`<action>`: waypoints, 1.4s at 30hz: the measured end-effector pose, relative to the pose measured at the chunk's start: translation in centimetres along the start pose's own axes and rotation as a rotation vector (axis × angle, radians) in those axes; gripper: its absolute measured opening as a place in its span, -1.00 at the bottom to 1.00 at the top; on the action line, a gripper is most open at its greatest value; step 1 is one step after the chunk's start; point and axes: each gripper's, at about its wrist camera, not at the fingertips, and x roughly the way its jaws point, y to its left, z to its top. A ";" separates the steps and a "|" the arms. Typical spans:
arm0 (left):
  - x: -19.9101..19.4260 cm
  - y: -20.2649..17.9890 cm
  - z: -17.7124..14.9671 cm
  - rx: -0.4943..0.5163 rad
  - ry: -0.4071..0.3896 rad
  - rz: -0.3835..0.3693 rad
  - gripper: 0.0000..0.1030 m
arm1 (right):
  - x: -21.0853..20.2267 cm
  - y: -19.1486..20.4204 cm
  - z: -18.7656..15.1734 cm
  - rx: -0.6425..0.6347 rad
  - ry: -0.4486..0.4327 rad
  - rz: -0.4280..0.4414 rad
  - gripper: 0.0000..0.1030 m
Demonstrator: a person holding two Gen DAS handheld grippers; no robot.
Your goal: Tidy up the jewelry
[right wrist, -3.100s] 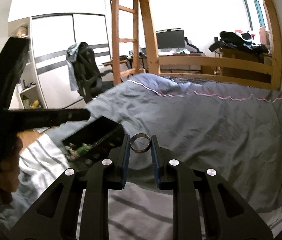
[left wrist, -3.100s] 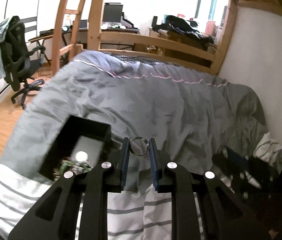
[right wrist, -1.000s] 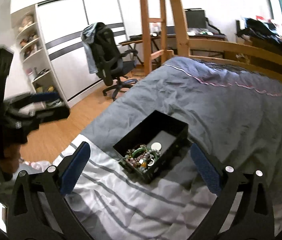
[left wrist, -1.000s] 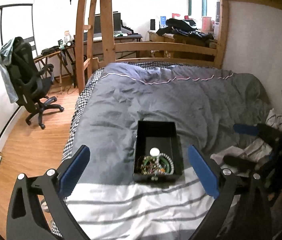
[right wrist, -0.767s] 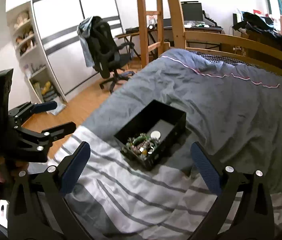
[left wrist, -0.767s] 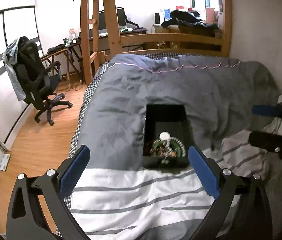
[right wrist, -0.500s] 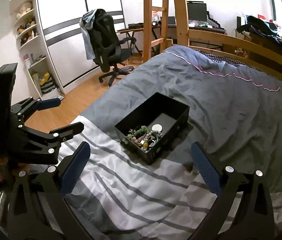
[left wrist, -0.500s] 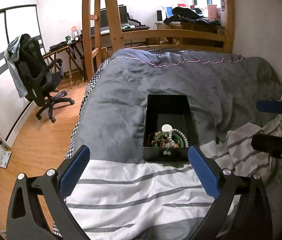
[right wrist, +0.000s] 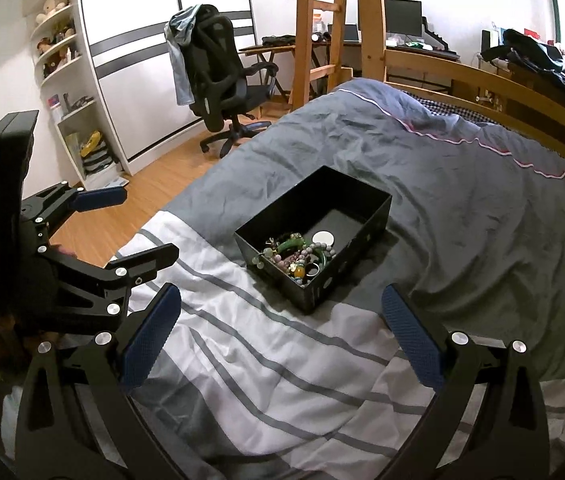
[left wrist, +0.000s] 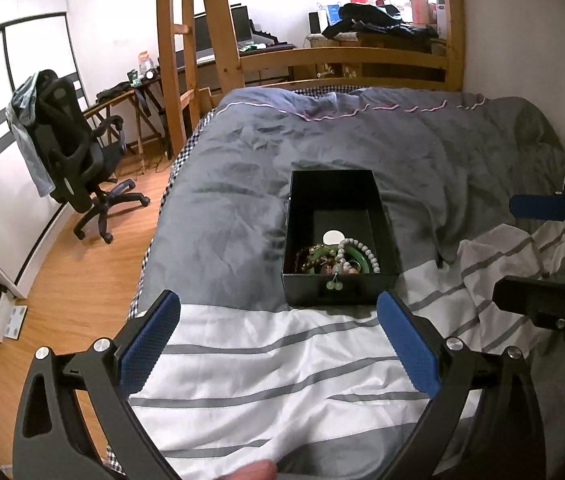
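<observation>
Black, both tools. Left gripper (left wrist: 278,340) spread wide, nothing between its blue pads (left wrist: 148,344); right gripper (right wrist: 280,344) likewise gaping and bare. Ahead of the left gripper, centred between its fingers: black box (left wrist: 338,188) on the grey duvet (left wrist: 442,148), long axis running straight away, short end nearest. From the right gripper, same box slanted, long axis running away to the right. Heaped at the near end: bead bracelets (left wrist: 356,250), a green bangle (left wrist: 316,258), a white disc (left wrist: 333,236). Beneath both: striped white sheet (left wrist: 262,380).
</observation>
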 end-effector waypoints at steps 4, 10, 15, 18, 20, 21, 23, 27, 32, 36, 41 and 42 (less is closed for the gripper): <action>0.3 0.2 -0.1 -0.011 0.013 -0.018 0.89 | 0.0 0.0 0.0 0.000 0.002 0.002 0.92; 0.4 0.2 -0.3 -0.016 0.021 -0.024 0.89 | 0.2 0.1 0.0 0.003 0.007 0.005 0.92; 0.3 0.2 -0.3 -0.016 0.021 -0.025 0.89 | 0.3 0.1 -0.1 0.001 0.008 0.005 0.92; 0.3 0.2 -0.3 -0.014 0.020 -0.025 0.89 | 0.3 0.1 -0.1 0.002 0.010 0.005 0.92; 0.3 0.1 -0.3 -0.016 0.023 -0.024 0.89 | 0.3 0.2 -0.1 0.004 0.010 0.003 0.92; 0.4 0.1 -0.3 -0.013 0.024 -0.025 0.89 | 0.4 0.1 -0.1 0.006 0.009 0.002 0.92; 0.4 0.0 -0.3 -0.006 0.027 -0.027 0.89 | 0.4 0.0 -0.2 0.011 0.010 0.005 0.92; 0.5 -0.2 -0.2 -0.002 0.029 -0.027 0.89 | 0.5 -0.1 -0.3 0.014 0.012 0.006 0.92; 0.5 -0.2 -0.2 -0.004 0.029 -0.027 0.89 | 0.5 -0.1 -0.2 0.012 0.013 0.005 0.92; 0.5 -0.2 -0.3 0.000 0.029 -0.027 0.89 | 0.6 -0.2 -0.3 0.014 0.013 0.005 0.92; 0.6 -0.3 -0.4 0.000 0.026 -0.019 0.89 | 0.8 -0.4 -0.5 0.017 0.018 0.003 0.92; 0.6 -0.3 -0.5 -0.001 0.026 -0.019 0.89 | 0.8 -0.4 -0.5 0.018 0.018 0.003 0.92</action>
